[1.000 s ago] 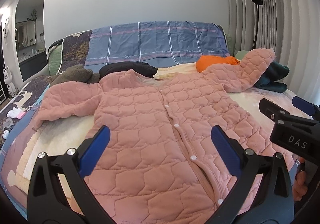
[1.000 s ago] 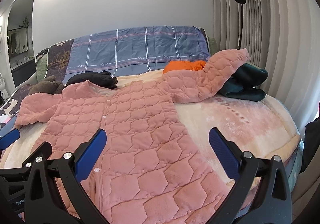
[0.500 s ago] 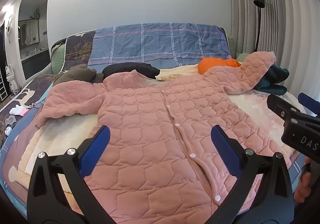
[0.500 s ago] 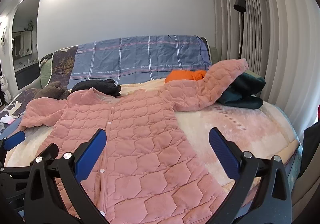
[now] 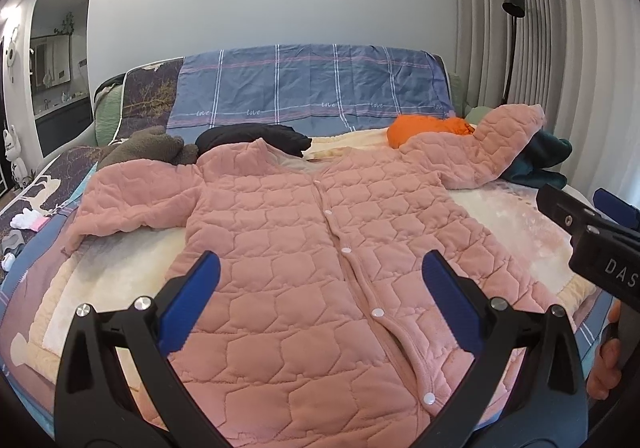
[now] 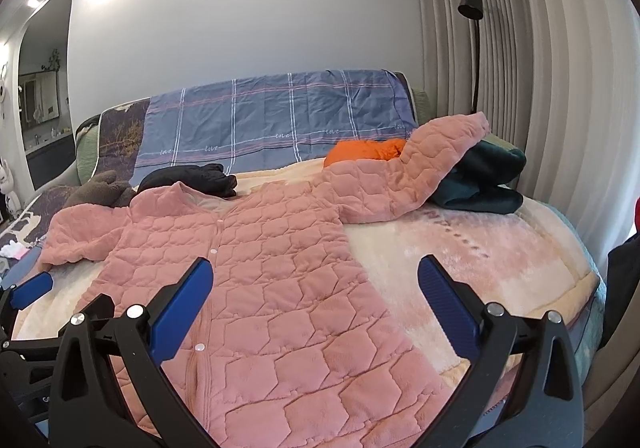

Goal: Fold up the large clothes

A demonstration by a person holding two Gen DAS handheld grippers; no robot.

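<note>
A large pink quilted jacket lies spread flat, front up and snapped shut, on the bed; it also shows in the right wrist view. Its left sleeve lies out to the left. Its right sleeve stretches up to the right over a dark green garment. My left gripper is open and empty above the jacket's lower front. My right gripper is open and empty above the jacket's lower right side.
A cream and pink blanket covers the bed. An orange garment, a black garment, a brown plush garment and a dark green garment lie along the far side. A blue plaid cover drapes the headboard. Curtains and a floor lamp stand at the right.
Both grippers have drawn back and risen a little, so more of the wall and the jacket's full spread show. The jacket has not moved.
</note>
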